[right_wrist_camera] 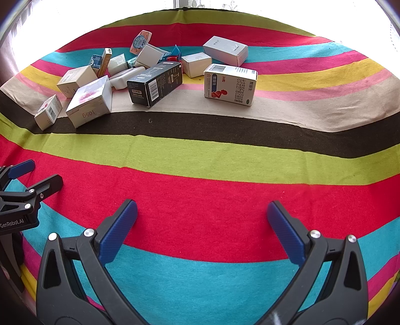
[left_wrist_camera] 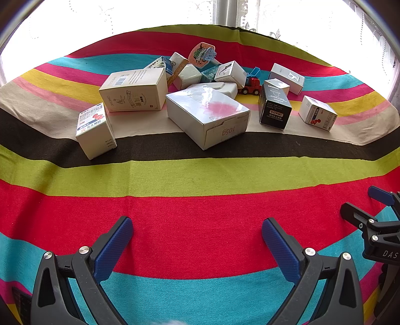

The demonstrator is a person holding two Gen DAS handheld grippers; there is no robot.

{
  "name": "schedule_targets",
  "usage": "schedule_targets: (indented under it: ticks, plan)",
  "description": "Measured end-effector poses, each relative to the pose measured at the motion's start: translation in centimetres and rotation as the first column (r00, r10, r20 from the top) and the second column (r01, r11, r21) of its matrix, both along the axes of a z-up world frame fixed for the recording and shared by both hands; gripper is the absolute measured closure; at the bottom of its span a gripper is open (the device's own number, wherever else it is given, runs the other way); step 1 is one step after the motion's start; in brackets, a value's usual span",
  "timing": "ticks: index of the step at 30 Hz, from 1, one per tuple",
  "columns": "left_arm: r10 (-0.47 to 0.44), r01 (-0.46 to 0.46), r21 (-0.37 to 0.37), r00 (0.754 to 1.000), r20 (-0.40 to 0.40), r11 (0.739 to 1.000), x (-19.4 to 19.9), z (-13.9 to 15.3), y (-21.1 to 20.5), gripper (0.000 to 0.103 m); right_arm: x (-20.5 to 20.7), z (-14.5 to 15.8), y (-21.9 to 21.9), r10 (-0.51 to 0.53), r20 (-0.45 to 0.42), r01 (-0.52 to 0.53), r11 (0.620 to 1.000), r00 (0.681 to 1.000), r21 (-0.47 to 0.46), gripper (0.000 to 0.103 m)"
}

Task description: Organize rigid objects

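Several small cartons lie scattered on a striped cloth [left_wrist_camera: 200, 175], far ahead of both grippers. In the left wrist view a glossy white box marked 105g [left_wrist_camera: 207, 115] sits in the middle, a cream box [left_wrist_camera: 135, 90] behind it to the left, a white medicine box [left_wrist_camera: 96, 131] at the left, a black box [left_wrist_camera: 275, 107] and another medicine box [left_wrist_camera: 317, 112] at the right. A red toy truck [left_wrist_camera: 250, 86] stands behind them. My left gripper [left_wrist_camera: 197, 240] is open over the red stripe, with nothing between its fingers. My right gripper [right_wrist_camera: 202, 225] is open too and holds nothing; the black box [right_wrist_camera: 155, 83] and a medicine box [right_wrist_camera: 230, 85] lie ahead of it.
A bright window with a lace curtain [left_wrist_camera: 240, 15] runs behind the cloth's far edge. The right gripper's side shows at the right rim of the left wrist view [left_wrist_camera: 375, 225]; the left gripper's side shows at the left rim of the right wrist view [right_wrist_camera: 22, 190]. Bare striped cloth lies between grippers and boxes.
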State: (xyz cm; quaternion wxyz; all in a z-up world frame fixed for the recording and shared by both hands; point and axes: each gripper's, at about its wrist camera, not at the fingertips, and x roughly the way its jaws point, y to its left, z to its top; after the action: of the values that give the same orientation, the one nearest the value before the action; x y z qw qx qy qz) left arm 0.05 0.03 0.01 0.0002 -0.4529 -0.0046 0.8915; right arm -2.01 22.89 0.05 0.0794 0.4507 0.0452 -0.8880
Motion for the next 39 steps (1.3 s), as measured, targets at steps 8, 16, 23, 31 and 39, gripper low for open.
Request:
schedule_targets:
  ticks: [8, 16, 23, 31, 39]
  plan:
    - [0.0, 0.0, 0.0, 1.0, 0.0, 1.0, 0.04, 0.0, 0.01, 0.0, 0.01, -0.01, 0.01, 0.0, 0.0, 0.0, 1.0, 1.0, 0.0, 0.0]
    - [0.001, -0.001, 0.0, 1.0, 0.0, 1.0, 0.0, 0.0, 0.0, 0.0, 0.0, 0.0, 0.01, 0.0, 0.0, 0.0, 1.0, 1.0, 0.0, 0.0]
    - [0.001, -0.001, 0.0, 1.0, 0.0, 1.0, 0.02, 0.0, 0.01, 0.0, 0.0, -0.01, 0.01, 0.0, -0.001, 0.0, 1.0, 1.0, 0.0, 0.0]
    - [0.001, -0.001, 0.0, 1.0, 0.0, 1.0, 0.0, 0.0, 0.0, 0.0, -0.23, 0.11, -0.21, -0.012, -0.001, 0.012, 1.0, 1.0, 0.002, 0.0]
    - [-0.028, 0.028, 0.002, 0.999, 0.019, 1.0, -0.09, -0.06, -0.07, 0.0, -0.26, 0.12, -0.27, -0.013, -0.001, 0.013, 1.0, 1.0, 0.003, 0.0]
